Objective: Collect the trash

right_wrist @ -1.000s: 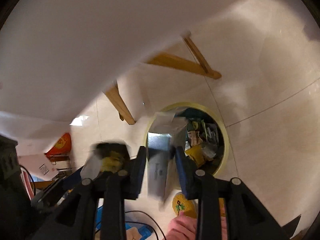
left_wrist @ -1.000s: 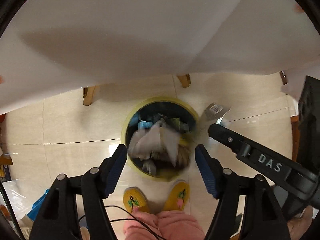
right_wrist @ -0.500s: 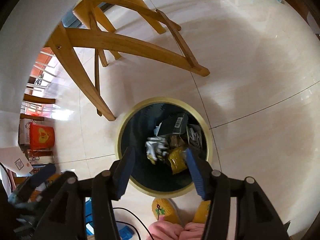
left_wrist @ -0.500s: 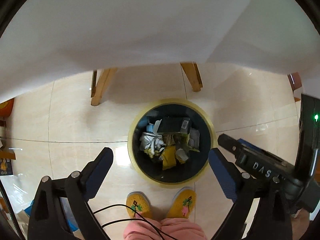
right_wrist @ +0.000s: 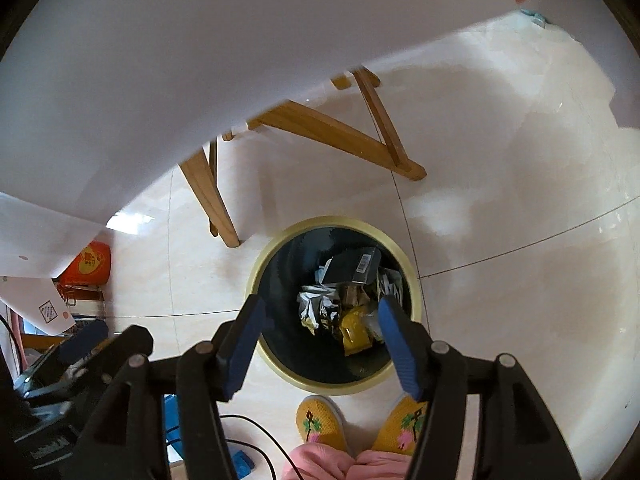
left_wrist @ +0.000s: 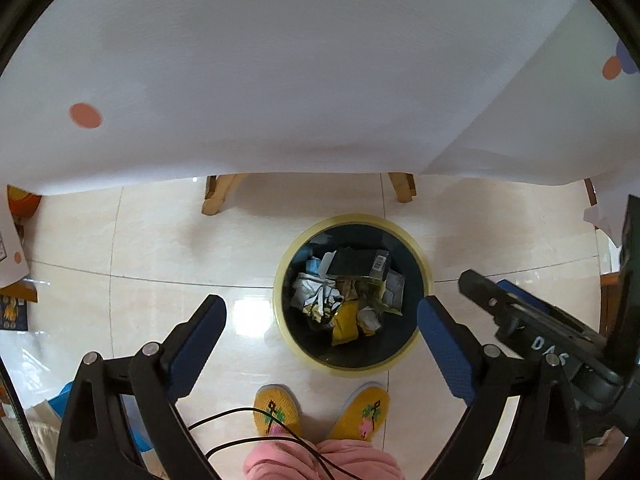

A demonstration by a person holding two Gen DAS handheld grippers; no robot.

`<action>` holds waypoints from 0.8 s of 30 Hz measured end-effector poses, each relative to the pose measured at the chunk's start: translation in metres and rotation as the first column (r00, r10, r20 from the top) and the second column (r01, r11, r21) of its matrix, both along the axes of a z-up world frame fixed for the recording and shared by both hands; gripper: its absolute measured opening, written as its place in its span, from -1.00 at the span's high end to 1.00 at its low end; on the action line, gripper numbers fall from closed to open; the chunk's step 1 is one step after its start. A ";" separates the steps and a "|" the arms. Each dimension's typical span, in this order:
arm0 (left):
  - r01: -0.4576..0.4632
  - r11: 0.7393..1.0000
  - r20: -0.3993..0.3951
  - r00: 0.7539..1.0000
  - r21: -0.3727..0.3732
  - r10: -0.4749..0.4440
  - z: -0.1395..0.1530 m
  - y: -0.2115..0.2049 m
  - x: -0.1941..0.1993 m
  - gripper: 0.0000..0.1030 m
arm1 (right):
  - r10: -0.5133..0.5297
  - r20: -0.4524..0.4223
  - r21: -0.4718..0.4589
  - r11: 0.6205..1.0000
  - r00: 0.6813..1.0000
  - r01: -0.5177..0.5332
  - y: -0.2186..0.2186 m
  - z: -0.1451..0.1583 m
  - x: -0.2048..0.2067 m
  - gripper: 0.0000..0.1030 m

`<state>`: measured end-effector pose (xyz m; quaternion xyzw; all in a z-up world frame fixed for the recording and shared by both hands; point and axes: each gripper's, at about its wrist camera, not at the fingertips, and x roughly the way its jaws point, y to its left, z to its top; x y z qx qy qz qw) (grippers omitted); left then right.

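Note:
A round dark bin with a yellow rim [left_wrist: 425, 268] [right_wrist: 416, 288] stands on the tiled floor below both grippers. Inside it lies crumpled trash [left_wrist: 348, 300] [right_wrist: 344, 304]: a dark packet with a barcode, white paper, a yellow wrapper. My left gripper [left_wrist: 322, 312] hangs above the bin, wide open, with nothing between its blue pads. My right gripper [right_wrist: 320, 312] also points down over the bin; its jaws are opening and nothing is held between them. The right gripper's body [left_wrist: 540, 328] shows at the right edge of the left wrist view.
A white tablecloth [left_wrist: 280, 80] [right_wrist: 160, 60] hangs over the top of both views. Wooden chair legs [right_wrist: 216, 200] stand just beyond the bin. A person's yellow slippers [left_wrist: 320, 412] and pink trouser legs are right below the bin. Red and blue items lie at the far left.
Both grippers let go of their trash, which now lies in the bin. Both sets of jaws have spread wider, and the views have pulled back from the bin.

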<state>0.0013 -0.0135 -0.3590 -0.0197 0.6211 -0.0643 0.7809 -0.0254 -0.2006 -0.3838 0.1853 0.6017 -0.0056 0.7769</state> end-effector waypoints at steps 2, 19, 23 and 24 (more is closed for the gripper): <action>-0.011 1.000 0.010 1.000 0.012 0.011 0.006 0.004 -0.001 -0.85 | 0.004 0.004 0.002 1.000 1.000 -0.004 0.002 0.007 0.000 -0.17; -0.084 0.995 0.156 0.985 0.056 0.075 0.156 0.031 -0.018 -0.85 | 0.051 0.175 -0.047 0.998 0.983 -0.044 0.025 0.177 -0.013 -0.17; -0.090 0.993 0.225 0.972 0.080 0.069 0.209 0.033 -0.021 -0.85 | 0.085 0.215 -0.060 0.995 0.973 -0.074 0.030 0.223 -0.014 -0.17; -0.090 0.993 0.237 0.969 0.076 0.070 0.222 0.034 -0.021 -0.85 | 0.096 0.222 -0.069 0.994 0.970 -0.082 0.032 0.236 -0.014 -0.17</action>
